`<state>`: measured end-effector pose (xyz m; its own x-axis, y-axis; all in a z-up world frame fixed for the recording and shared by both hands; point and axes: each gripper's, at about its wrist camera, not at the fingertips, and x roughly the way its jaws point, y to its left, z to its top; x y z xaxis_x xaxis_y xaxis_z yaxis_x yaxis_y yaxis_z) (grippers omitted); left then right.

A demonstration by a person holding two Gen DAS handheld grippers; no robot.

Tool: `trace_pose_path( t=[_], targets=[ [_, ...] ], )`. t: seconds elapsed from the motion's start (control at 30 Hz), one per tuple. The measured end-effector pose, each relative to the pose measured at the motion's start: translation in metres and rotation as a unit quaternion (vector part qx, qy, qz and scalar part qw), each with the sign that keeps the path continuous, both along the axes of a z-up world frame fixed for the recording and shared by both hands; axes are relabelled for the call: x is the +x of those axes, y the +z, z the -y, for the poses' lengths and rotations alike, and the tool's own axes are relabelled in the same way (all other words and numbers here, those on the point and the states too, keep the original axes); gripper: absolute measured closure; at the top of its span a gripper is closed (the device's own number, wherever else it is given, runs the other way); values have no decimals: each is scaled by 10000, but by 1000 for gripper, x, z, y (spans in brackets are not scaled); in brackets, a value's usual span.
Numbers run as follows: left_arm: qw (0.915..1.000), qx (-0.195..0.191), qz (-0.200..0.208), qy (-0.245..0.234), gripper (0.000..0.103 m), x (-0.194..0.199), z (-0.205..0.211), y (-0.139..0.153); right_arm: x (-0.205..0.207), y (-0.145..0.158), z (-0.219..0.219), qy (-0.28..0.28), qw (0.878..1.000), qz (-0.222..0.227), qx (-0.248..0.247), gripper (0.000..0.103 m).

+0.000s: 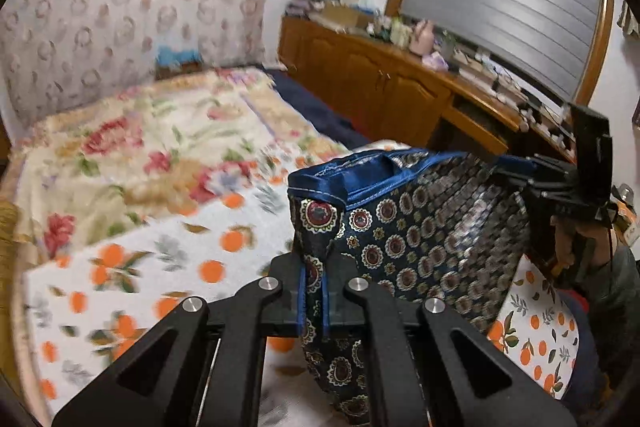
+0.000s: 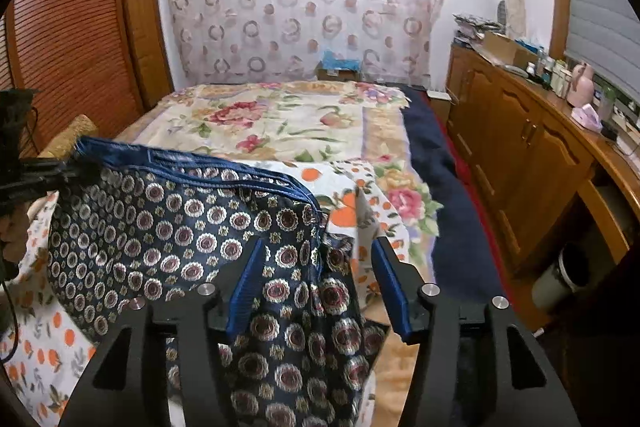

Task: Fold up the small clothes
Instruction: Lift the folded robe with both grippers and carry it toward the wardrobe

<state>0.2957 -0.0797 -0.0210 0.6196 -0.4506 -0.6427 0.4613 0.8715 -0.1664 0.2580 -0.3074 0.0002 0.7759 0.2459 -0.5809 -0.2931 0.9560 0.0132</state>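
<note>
The folding looks barely begun. The shorts, dark navy with round medallions and a shiny blue waistband, are lifted off the bed and hang spread between the two grippers, above the white cloth with oranges that lies over the flowered bedspread. No fold shows in them yet: the waistband runs stretched across the top and the rest drapes loose below it. Judging from this, the garment has yet to be laid flat, smoothed and doubled over, so nearly all the work is left.

Going from the left: the left gripper is closed tight on one end of the shorts, a bunched edge of the patterned fabric and its blue trim pinched between the pads, with more cloth hanging down below them. In the right wrist view this same gripper sits at the far left edge, dark and partly cut off, holding the waistband's end.

Further right, the right gripper stands parted, its blue pads well apart. The shorts' other side hangs between the jaws and lies against the left pad, while the right pad is clear of the cloth, so it is not pinching anything; the fabric only drapes there. In the left wrist view this gripper is at the waistband's far corner, with a hand behind it, too dark to tell more.
</note>
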Motion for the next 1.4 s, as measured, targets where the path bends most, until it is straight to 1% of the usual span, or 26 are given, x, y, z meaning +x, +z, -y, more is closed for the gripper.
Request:
trace_pose_path(
  t=[0.07, 0.13, 0.17, 0.23, 0.3, 0.43, 0.53, 0.67, 0.83, 0.93, 0.97, 1.0, 1.03, 1.13, 1.2, 1.3, 1.37, 1.4],
  targets=[
    [9999, -18, 46, 107, 97, -4, -16, 8, 0, 3, -6, 128, 9999, 51, 56, 41],
    [9995, 83, 70, 289, 97, -4, -32, 8, 2, 2, -12, 256, 9996, 66, 72, 39],
    [9990, 155, 51, 415, 97, -2, -42, 5, 6, 1, -16, 322, 9995, 51, 38, 38],
    [9982, 160, -34, 580, 97, 3, -54, -3, 15, -3, -27, 441, 9990, 2, -74, 34],
    [9973, 182, -101, 701, 97, 6, -63, -11, 29, -12, -35, 534, 9984, -156, -55, 34],
    [9967, 230, -189, 757, 97, 6, -65, -25, 60, -32, -41, 645, 9962, -584, 24, 34],
    [9964, 259, -226, 772, 97, 8, -65, -31, 76, -40, -40, 688, 9937, -858, 220, 34],
    [9963, 277, -252, 776, 97, 9, -66, -35, 92, -41, -37, 627, 9930, -969, 268, 34],
    [9961, 285, -290, 788, 97, 10, -66, -40, 96, -44, -49, 597, 9918, -1119, 129, 34],
    [9958, 328, -314, 797, 97, 11, -67, -44, 92, -40, -60, 644, 9918, -1097, 69, 35],
    [9957, 345, -314, 798, 97, 11, -66, -45, 89, -38, -62, 689, 9915, -1098, 93, 38],
    [9957, 349, -318, 797, 97, 11, -66, -46, 88, -38, -65, 742, 9914, -1078, 63, 45],
    [9957, 345, -328, 796, 97, 12, -66, -47, 84, -37, -68, 797, 9912, -1059, 11, 58],
    [9961, 277, -367, 752, 97, 12, -65, -50, 78, -37, -76, 1008, 9889, -1094, 50, 80],
    [9957, 309, -391, 782, 97, 13, -64, -49, 74, -35, -81, 1138, 9880, -1044, 12, 89],
    [9958, 241, -370, 803, 97, 9, -65, -44, 69, -34, -79, 1098, 9895, -941, 63, 94],
    [9964, 146, -250, 800, 97, 3, -67, -34, 65, -33, -78, 983, 9915, -853, -4, 95],
    [9965, 121, -194, 802, 97, -1, -69, -30, 61, -28, -79, 938, 9928, -740, -18, 96]
  ],
)
